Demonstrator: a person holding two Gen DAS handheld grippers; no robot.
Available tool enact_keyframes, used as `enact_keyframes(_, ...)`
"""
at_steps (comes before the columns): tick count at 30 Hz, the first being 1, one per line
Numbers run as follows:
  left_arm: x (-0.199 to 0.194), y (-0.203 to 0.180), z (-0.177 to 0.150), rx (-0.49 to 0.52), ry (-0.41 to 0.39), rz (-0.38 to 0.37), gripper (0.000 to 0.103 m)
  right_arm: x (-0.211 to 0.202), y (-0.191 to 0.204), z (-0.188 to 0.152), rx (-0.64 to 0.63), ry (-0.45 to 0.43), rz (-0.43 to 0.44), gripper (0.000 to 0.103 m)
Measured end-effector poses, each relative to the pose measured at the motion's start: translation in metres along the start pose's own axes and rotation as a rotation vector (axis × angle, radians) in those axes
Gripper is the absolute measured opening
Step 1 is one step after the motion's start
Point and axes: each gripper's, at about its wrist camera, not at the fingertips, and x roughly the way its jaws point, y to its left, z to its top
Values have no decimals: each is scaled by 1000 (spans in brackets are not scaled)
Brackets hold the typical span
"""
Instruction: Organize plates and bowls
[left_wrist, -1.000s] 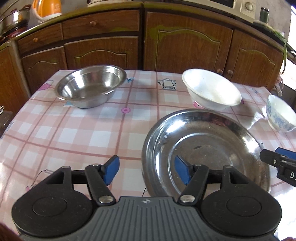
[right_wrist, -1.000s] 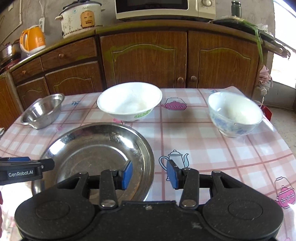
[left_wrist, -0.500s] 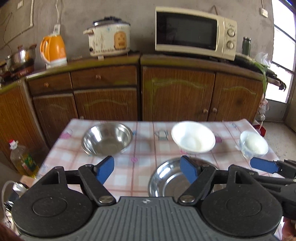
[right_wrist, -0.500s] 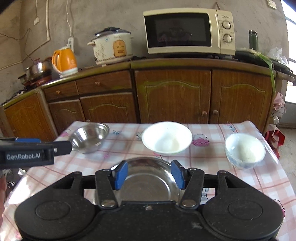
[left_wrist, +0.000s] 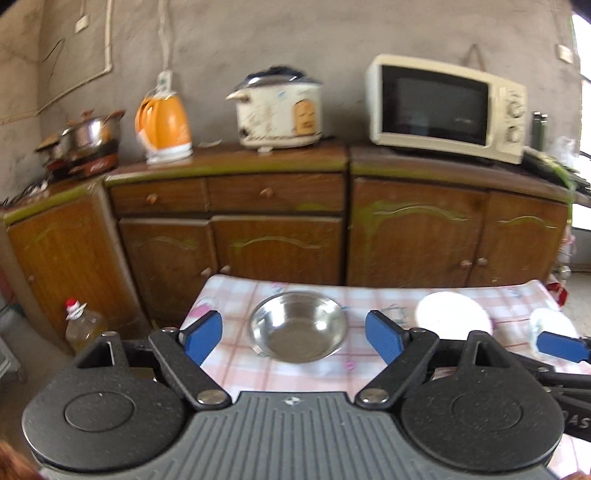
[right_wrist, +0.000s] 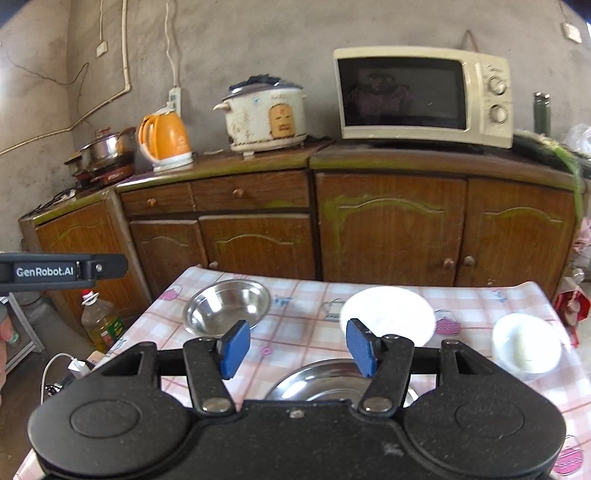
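Note:
A steel bowl (left_wrist: 299, 326) (right_wrist: 227, 306) sits at the table's far left. A white bowl (left_wrist: 452, 314) (right_wrist: 388, 314) sits at the far middle. A small blue-patterned bowl (right_wrist: 526, 345) (left_wrist: 550, 326) sits at the right. A wide steel plate (right_wrist: 332, 380) lies near the front, partly hidden by my right gripper. My left gripper (left_wrist: 293, 338) is open and empty, held high and back from the table. My right gripper (right_wrist: 295, 345) is open and empty, also raised above the table.
The table has a pink checked cloth (right_wrist: 295, 325). Wooden cabinets (right_wrist: 388, 229) stand behind it with a microwave (right_wrist: 423, 96), rice cooker (right_wrist: 264, 112) and orange kettle (right_wrist: 164, 142). An oil bottle (right_wrist: 101, 321) stands on the floor at the left.
Both grippers have risen and pulled back from the table, so the bowls look smaller and lower. Both sets of jaws have opened wider. The left view has swung left.

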Motion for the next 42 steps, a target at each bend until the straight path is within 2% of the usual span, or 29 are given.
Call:
enact_keyframes(9, 60, 48, -14, -52, 113, 48, 87, 63, 18, -6, 5, 77, 15, 70)
enact_keyframes(14, 100, 67, -19, -80, 161, 45, 87, 107, 20, -4, 17, 117, 16, 71)
enact_keyframes(24, 184, 81, -20, -78, 221, 36, 86, 215, 25, 6, 43, 175, 10, 71)
enact_keyframes(29, 220, 80, -23, -52, 241, 54, 84, 265, 23, 1, 90, 227, 4, 71)
enact_keyframes(33, 245, 78, -26, -49, 257, 29, 81, 292, 21, -5, 123, 260, 13, 71)
enact_keyframes(36, 257, 77, -28, -49, 265, 38, 74, 306, 21, -8, 133, 267, 16, 71)
enact_keyframes(40, 272, 79, -29, -89, 277, 24, 58, 320, 21, -12, 130, 274, 18, 69)
enact_keyframes(41, 272, 79, -30, -88, 276, 7, 50, 323, 21, -13, 137, 278, 23, 65)
enact_keyframes(42, 273, 78, -31, -82, 272, -13, 46, 324, 21, -14, 147, 278, 44, 55)
